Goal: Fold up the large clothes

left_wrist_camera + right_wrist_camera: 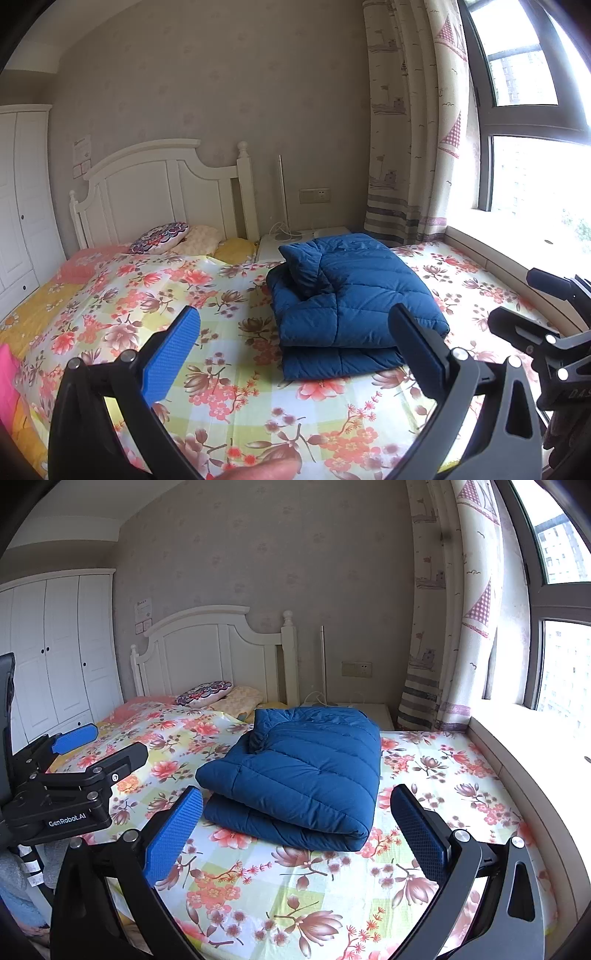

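both hand-held grippers, left [295, 354] and right [295, 830], wide open, empty; folded blue jacket [295, 771] on bed [258, 893] just ahead, long axis running away, right nearer.

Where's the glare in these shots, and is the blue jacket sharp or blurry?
Left wrist view: the window blows out white at the right; the blue jacket is sharp. Right wrist view: same glare on the sill; fisheye bends the curtain.

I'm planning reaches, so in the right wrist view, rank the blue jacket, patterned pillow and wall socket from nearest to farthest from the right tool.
1. Blue jacket, folded, mid-bed.
2. Patterned pillow, by the headboard, left.
3. Wall socket, on the back wall.
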Motion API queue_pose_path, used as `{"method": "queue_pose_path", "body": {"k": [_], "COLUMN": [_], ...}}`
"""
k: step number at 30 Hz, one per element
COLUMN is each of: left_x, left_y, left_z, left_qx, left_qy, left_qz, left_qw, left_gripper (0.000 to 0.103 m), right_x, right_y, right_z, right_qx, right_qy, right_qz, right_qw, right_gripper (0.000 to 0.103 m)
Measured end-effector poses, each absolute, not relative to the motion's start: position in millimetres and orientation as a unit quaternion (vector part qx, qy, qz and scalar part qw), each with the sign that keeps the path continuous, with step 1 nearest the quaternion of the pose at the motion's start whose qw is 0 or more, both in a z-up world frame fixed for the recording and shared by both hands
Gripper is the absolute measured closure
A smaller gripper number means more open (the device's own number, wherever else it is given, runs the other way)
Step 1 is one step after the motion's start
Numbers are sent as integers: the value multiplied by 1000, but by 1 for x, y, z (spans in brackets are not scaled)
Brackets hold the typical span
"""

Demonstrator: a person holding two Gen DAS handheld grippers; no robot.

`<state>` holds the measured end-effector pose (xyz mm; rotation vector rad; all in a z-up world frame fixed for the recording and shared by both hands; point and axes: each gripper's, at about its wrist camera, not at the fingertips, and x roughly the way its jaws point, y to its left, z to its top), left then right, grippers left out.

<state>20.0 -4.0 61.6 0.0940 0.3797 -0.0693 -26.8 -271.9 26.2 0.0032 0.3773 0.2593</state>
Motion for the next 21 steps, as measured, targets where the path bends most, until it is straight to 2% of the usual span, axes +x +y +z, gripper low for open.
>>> {"method": "queue_pose_path", "body": {"k": [15, 18, 21], "left_x": [47, 78, 132], "left_y": [7, 39, 113], "left_z": [38, 31, 22], "left_qx": [50, 33, 1], "left_qy": [205, 251, 298], "left_qz": [-43, -35, 36], "left_qw": [977, 967, 954], "left_gripper": [2, 2, 2], "right_x": [-5, 7, 29], "right_y": [-273, -291, -340], "right_z": [0, -3, 2], "right_qx": [6, 5, -17], "right_qy": [227, 230, 232], "right_qz": [131, 106, 28], "right_qw": [965, 967, 972], "right_gripper": [5, 5, 5]}}
